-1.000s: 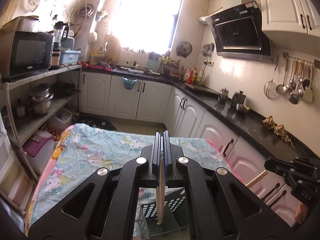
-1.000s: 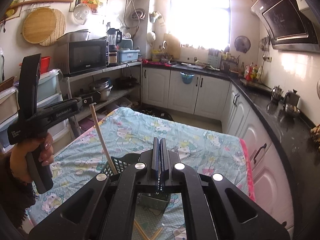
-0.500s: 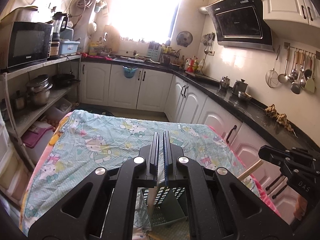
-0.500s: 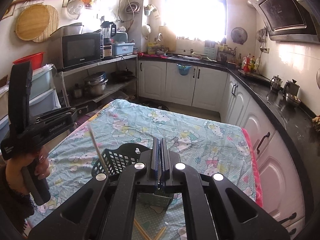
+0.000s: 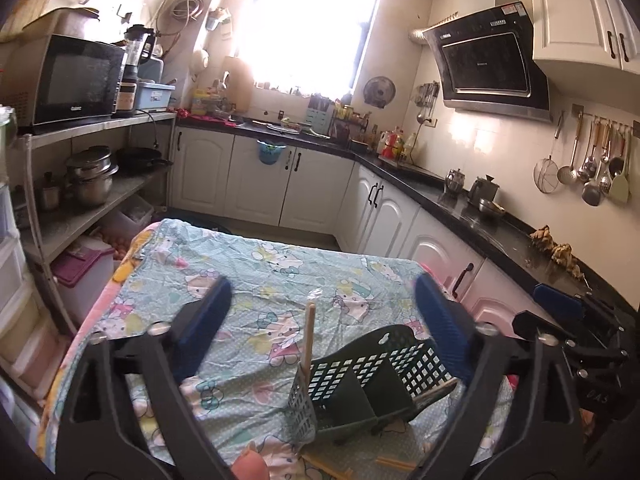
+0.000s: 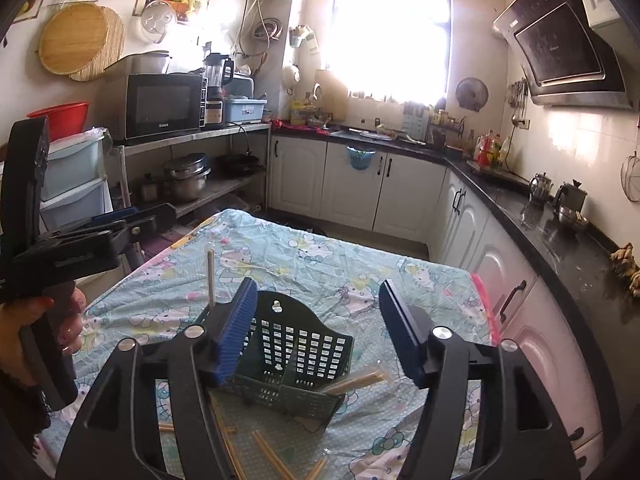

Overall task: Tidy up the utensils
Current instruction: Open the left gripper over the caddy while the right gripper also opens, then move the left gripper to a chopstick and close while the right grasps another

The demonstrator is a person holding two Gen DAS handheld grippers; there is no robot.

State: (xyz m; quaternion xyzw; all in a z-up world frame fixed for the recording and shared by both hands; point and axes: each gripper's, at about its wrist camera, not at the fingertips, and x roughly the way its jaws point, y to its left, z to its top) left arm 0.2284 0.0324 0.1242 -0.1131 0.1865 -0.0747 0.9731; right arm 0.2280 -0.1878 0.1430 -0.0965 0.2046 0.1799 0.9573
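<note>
Left wrist view: the left tool (image 5: 320, 304) stands with its blue-padded jaws spread wide, having just been opening, and nothing is gripped between them. Below and between the jaws sits the dark green plastic slotted utensil basket (image 5: 372, 384) on the desk covered with a pale blue cartoon-print cloth (image 5: 256, 280). A pale wooden chopstick (image 5: 308, 340) stands nearly upright at the basket's left end, free of the pads. Another wooden chopstick (image 5: 436, 389) pokes out low on the basket's right side. More loose wooden chopsticks (image 5: 394, 462) lie on the cloth just in front of the basket. At the right edge the right tool (image 5: 568, 320) appears in part, held beside the desk.

Right wrist view: the right tool (image 6: 316, 328) has its jaws apart, less than fully wide; they have just been opening, and they hold nothing. The basket (image 6: 296, 364) lies between and beneath them. The upright chopstick (image 6: 210, 278) rises at the basket's far left corner, behind the left pad. A few chopsticks (image 6: 356, 382) lean out over the basket's right edge, and others (image 6: 276, 458) lie scattered on the cloth (image 6: 320, 256) nearer the camera. On the left a person's hand (image 6: 38, 324) grips the handle of the left tool (image 6: 132, 220), which points over the desk's left edge.
</note>
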